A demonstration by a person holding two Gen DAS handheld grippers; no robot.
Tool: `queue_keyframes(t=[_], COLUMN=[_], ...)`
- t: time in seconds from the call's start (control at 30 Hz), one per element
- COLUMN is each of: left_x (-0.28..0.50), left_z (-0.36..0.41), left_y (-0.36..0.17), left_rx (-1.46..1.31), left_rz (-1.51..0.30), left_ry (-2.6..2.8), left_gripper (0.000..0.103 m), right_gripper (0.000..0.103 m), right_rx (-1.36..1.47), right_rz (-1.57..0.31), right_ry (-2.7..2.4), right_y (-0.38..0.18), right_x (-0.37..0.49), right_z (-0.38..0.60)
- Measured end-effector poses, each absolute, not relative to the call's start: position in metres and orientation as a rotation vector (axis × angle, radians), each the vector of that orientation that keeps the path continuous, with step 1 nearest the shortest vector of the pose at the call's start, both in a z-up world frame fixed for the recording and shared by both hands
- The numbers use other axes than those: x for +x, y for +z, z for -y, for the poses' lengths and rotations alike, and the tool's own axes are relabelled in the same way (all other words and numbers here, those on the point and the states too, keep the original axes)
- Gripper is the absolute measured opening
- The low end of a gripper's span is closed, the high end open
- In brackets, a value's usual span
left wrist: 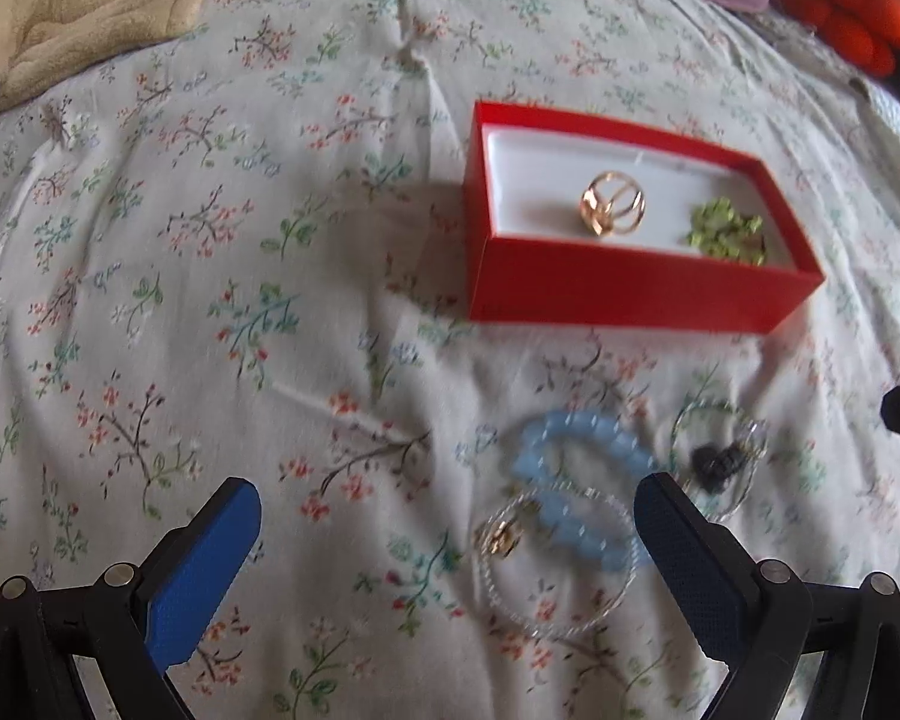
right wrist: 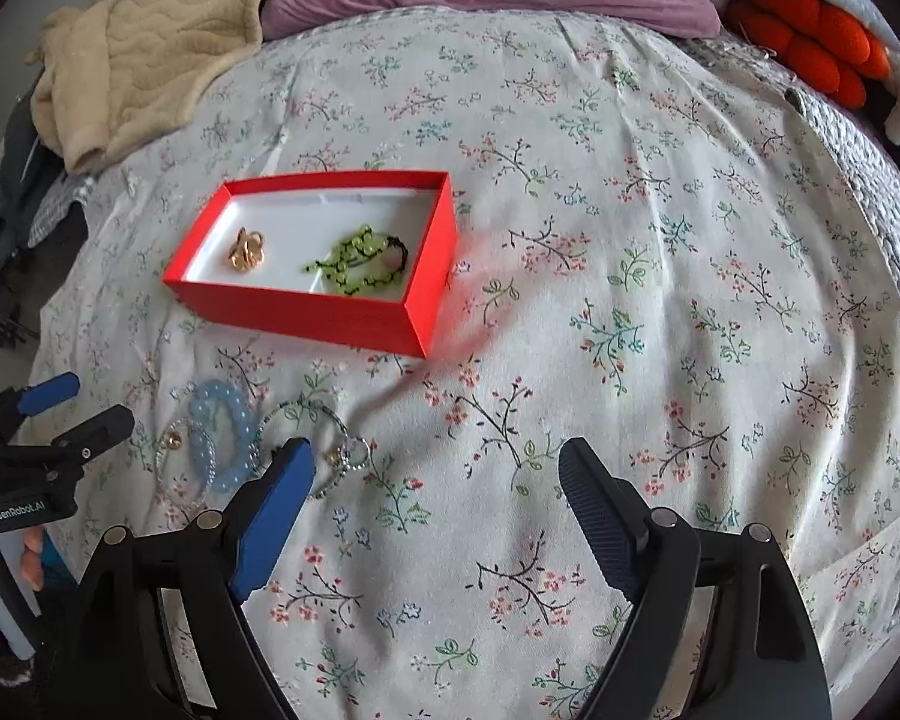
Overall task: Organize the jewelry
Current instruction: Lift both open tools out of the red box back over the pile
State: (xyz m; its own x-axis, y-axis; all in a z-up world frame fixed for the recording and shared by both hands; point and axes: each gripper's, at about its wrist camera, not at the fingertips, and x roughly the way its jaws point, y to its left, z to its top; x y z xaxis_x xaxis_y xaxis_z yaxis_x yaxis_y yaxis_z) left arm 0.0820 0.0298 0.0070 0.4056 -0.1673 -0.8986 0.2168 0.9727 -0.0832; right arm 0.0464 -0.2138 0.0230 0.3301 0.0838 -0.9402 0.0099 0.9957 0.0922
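Red box [right wrist: 330,312] with white lining, gold ring [right wrist: 246,250], green beads [right wrist: 354,267], seemingly tangled, both grippers' jaws wide apart, empty

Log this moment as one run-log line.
left gripper: open, empty | right gripper: open, empty | red box: gold ring, green bracelet | blue bracelet: on bedspread

An open red box [right wrist: 306,306] with a white lining holds a gold ring [right wrist: 246,250] and a green beaded bracelet [right wrist: 354,264]. Just in front of the box lie a blue beaded bracelet [right wrist: 222,438] and two clear beaded bracelets [right wrist: 177,480], overlapping.
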Motion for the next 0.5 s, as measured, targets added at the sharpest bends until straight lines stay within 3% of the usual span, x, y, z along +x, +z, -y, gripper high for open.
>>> queue_keyframes(t=[0.5], left_x=[0.058], left_z=[-0.043], left_y=[-0.036], left_rx=[0.129], left_rz=[-1.196], left_ry=[-0.257], left_gripper=[0.102], right_gripper=[0.086], right_rx=[0.017], right_rz=[-1.351], right_ry=[0.000], right_y=[-0.010], right_x=[0.026], right_z=[0.225])
